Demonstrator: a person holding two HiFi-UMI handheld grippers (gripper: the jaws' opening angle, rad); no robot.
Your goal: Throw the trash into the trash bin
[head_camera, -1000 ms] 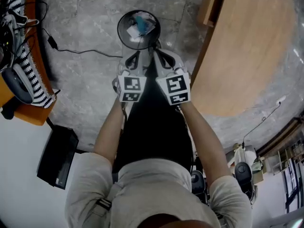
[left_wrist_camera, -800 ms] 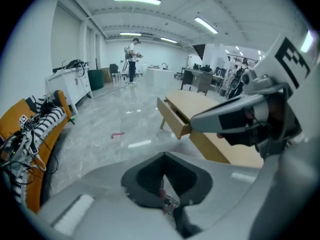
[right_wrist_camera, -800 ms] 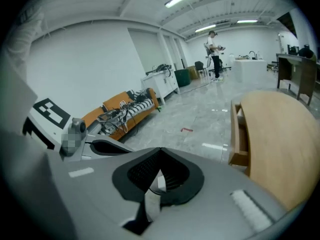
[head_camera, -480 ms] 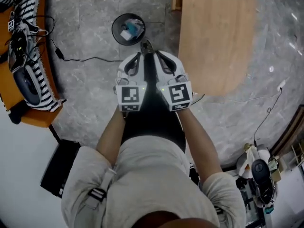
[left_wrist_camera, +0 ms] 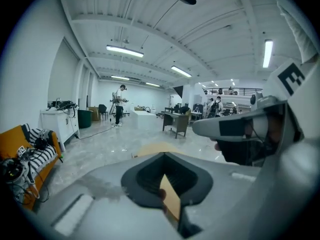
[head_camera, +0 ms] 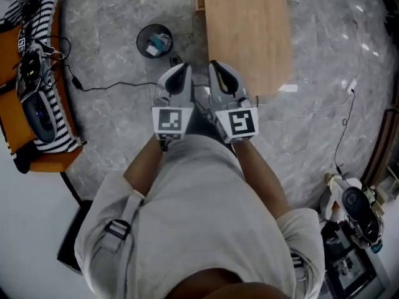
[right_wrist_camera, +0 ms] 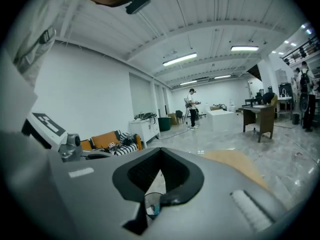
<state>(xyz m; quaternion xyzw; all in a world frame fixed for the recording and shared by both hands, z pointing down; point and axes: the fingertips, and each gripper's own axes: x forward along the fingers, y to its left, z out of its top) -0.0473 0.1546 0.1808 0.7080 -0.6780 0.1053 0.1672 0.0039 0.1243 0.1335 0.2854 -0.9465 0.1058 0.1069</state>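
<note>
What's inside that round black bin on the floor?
Looking down from the head view, the round black trash bin holds crumpled pale blue and white trash. That trash covers the bin's bottom, so anything beneath it cannot be seen.

Seen from my head, the hall is evenly bright with soft, faint shadows. White glare sits on the polished floor (head_camera: 358, 10) far right and at the near edge of the wooden table (head_camera: 246, 36), and straight lines bow towards the corners. Along my tools the light falls from long ceiling strips (left_wrist_camera: 125, 51). A black fisheye ring closes each view, and my left gripper (left_wrist_camera: 163, 159) and right gripper (right_wrist_camera: 160, 156) blur close to the lens while the far room stays fairly sharp.
</note>
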